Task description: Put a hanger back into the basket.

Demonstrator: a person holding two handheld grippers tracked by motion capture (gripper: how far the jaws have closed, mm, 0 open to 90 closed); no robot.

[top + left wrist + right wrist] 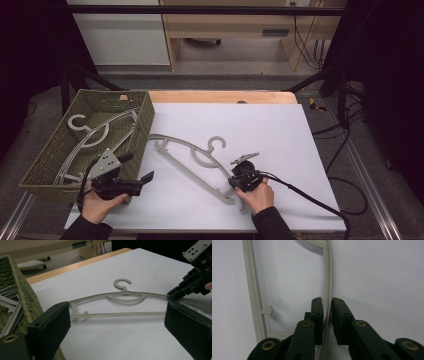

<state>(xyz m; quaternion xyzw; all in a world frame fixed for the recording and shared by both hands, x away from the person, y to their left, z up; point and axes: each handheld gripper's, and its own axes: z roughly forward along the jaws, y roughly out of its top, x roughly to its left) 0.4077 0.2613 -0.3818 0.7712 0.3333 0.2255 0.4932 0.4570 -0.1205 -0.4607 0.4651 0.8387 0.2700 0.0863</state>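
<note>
On my tabletop (280,125) a basket (142,125) sits at the left, with 2 hangers (95,134) lying in it. Just right of the basket, another hanger (192,160) lies flat. My left gripper (137,181) hovers before the basket; my right gripper (236,181) has its fingers (317,315) on that hanger's near arm.

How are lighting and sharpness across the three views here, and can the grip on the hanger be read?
High view: white sheet evenly lit, surroundings dark, slightly soft. Left gripper view: left tool blurred up close, hanger sharp. Right gripper view: right tool clearly shut on the hanger's arm, soft shadow beside it, no glare.
</note>
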